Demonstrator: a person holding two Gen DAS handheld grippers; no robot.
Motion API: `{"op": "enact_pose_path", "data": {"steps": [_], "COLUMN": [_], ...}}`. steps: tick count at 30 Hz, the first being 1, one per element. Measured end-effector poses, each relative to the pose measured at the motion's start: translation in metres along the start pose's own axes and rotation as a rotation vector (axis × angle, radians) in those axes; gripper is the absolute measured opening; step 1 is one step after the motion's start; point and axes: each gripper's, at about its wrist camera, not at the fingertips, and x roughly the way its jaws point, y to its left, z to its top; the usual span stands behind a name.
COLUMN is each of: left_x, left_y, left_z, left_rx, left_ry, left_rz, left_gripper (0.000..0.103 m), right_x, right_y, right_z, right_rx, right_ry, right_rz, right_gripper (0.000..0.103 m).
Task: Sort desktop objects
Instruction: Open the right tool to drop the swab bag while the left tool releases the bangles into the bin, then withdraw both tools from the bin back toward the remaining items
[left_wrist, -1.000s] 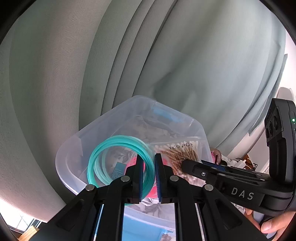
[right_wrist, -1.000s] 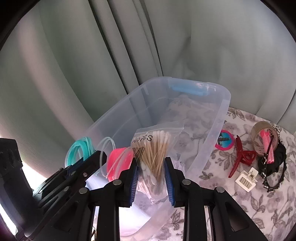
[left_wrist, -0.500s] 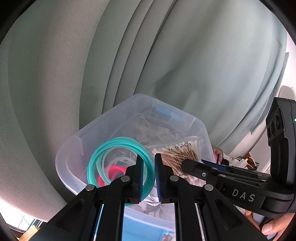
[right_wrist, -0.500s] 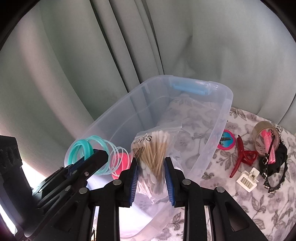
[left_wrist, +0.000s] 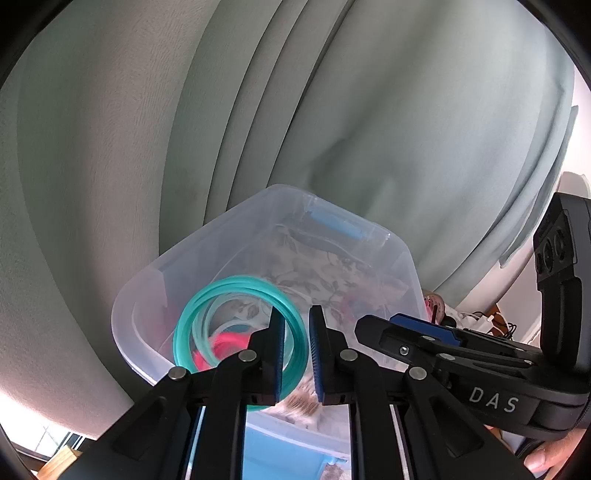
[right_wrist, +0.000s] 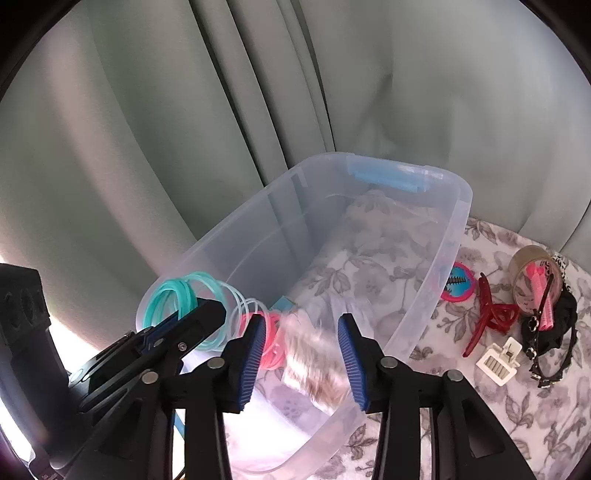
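Observation:
A clear plastic bin stands on a floral cloth; it also shows in the left wrist view. My left gripper is nearly shut over the bin's near end, with a teal-to-pink spring coil hanging beside its left finger. The coil stretches down into the bin. My right gripper is open above the bin. A bag of cotton swabs is a blur between its fingers, falling into the bin.
On the cloth right of the bin lie a pink round patch, a red hair claw, a white clip, a tape roll with pink clips and a black strap. Grey-green curtains hang behind.
My right gripper has opened and let go of the cotton swab bag, which is dropping into the bin. The coil has stretched out further down into the bin.

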Motion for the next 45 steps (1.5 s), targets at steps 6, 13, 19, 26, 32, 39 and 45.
{"op": "enact_pose_path", "data": {"steps": [6, 13, 19, 26, 32, 39, 45], "left_x": [-0.002, -0.013, -0.016, -0.022, -0.030, -0.043, -0.048], "left_y": [0.001, 0.002, 0.005, 0.003, -0.002, -0.008, -0.009], "left_z": [-0.002, -0.003, -0.004, -0.007, -0.007, -0.007, -0.007], "left_rx": [0.000, -0.002, -0.031, -0.032, -0.020, -0.007, -0.021], "left_ry": [0.002, -0.006, 0.004, -0.001, -0.011, -0.024, -0.029], "left_rz": [0.006, 0.037, 0.057, 0.057, 0.056, 0.061, 0.087], "left_gripper": [0.020, 0.035, 0.046, 0.047, 0.047, 0.048, 0.061], "right_x": [-0.004, -0.012, -0.015, -0.019, -0.028, -0.041, -0.047], "right_y": [-0.001, -0.004, -0.002, 0.000, 0.001, 0.002, 0.000], "right_z": [-0.001, -0.003, -0.005, -0.005, -0.007, -0.009, -0.011], "right_rx": [0.008, 0.022, 0.024, 0.026, 0.029, 0.027, 0.042], "right_ry": [-0.010, -0.017, -0.024, -0.031, -0.050, -0.071, -0.085], "right_rz": [-0.004, 0.000, 0.002, 0.004, 0.007, 0.016, 0.020], "right_gripper": [0.048, 0.050, 0.051, 0.052, 0.053, 0.054, 0.061]}}
